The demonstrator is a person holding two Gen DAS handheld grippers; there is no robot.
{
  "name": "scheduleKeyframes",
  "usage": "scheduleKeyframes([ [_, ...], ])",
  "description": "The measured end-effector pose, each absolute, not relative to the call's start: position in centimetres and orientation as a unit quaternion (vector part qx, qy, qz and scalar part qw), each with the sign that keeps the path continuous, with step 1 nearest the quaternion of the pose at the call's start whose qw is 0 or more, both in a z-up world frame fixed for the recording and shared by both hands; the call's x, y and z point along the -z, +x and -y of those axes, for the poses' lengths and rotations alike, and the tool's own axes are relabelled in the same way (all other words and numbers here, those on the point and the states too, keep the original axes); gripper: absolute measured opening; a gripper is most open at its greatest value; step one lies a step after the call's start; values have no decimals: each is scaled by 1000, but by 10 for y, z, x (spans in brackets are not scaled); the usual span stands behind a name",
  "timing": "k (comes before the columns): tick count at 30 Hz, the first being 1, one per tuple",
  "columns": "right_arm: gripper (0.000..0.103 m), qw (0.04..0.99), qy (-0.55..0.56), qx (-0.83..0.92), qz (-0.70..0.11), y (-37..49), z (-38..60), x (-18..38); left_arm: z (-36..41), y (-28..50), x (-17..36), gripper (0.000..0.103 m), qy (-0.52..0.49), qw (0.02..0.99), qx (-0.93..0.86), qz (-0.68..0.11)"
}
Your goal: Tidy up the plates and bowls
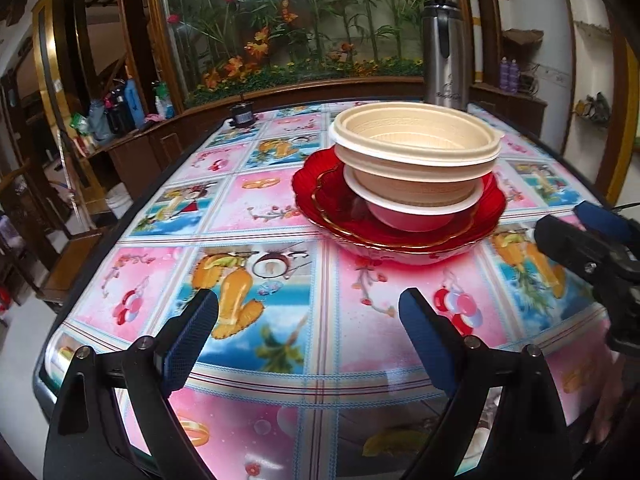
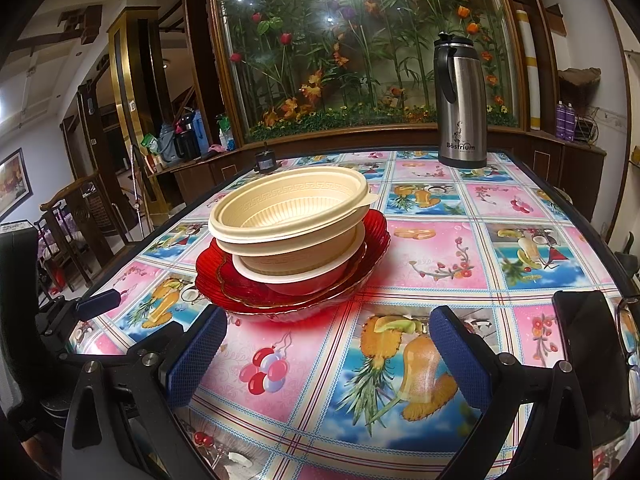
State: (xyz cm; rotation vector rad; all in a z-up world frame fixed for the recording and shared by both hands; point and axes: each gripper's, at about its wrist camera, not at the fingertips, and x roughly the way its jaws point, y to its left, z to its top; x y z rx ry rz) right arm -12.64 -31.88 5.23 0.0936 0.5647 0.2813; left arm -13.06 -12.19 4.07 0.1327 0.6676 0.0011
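A stack stands on the table: red glass plates [image 1: 320, 192] [image 2: 224, 276] at the bottom, a red bowl with a white rim [image 1: 412, 216] [image 2: 308, 280] on them, and cream plastic bowls [image 1: 416, 140] [image 2: 288, 216] nested on top. My left gripper [image 1: 308, 312] is open and empty, in front of the stack and to its left. My right gripper [image 2: 328, 336] is open and empty, in front of the stack and to its right. The right gripper also shows at the right edge of the left wrist view [image 1: 592, 236], and the left one at the left edge of the right wrist view [image 2: 96, 304].
The table has a glossy pink and blue fruit-print cloth [image 1: 256, 208] [image 2: 460, 240]. A steel thermos jug [image 1: 444, 56] [image 2: 460, 104] stands at the far edge. A small dark object [image 1: 242, 114] [image 2: 265, 162] sits at the far left edge. A black phone [image 2: 592, 360] lies near right.
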Motion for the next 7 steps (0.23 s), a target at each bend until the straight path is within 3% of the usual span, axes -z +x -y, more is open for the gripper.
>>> scheduleKeyframes([
  [7, 102, 949, 48, -139, -278, -127, 319, -52, 122, -131, -44, 93, 54, 943, 15, -329],
])
